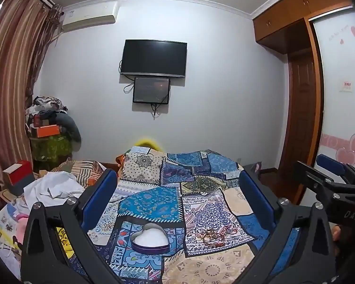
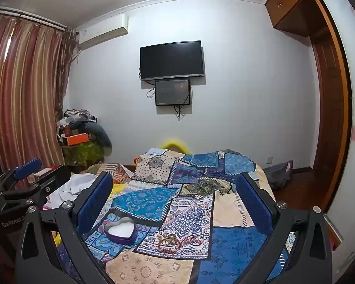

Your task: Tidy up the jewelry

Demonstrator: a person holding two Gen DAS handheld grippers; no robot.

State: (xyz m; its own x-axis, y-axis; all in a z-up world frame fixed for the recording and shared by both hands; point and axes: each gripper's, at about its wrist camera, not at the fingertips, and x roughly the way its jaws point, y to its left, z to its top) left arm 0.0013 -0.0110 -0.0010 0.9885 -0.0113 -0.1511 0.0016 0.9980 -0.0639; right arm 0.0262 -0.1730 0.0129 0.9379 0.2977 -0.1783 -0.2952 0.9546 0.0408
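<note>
A heart-shaped purple tin (image 1: 150, 239) with a white lining sits open on the patchwork bedspread (image 1: 153, 201). A tangle of bracelets and cords (image 1: 213, 235) lies just right of it. My left gripper (image 1: 177, 184) is open and empty, held above the bed behind both. In the right wrist view the tin (image 2: 119, 230) and the jewelry pile (image 2: 175, 240) lie low between the fingers. My right gripper (image 2: 175, 184) is open and empty. Each gripper shows at the edge of the other's view: the right one (image 1: 331, 179), the left one (image 2: 23, 179).
White clothes (image 1: 54, 187) and papers lie on the bed's left side. A red box (image 1: 19, 172) and a pile of clothes and boxes (image 1: 49, 127) stand by the striped curtain. A television (image 1: 153, 58) hangs on the far wall. A wooden wardrobe (image 1: 303, 118) stands right.
</note>
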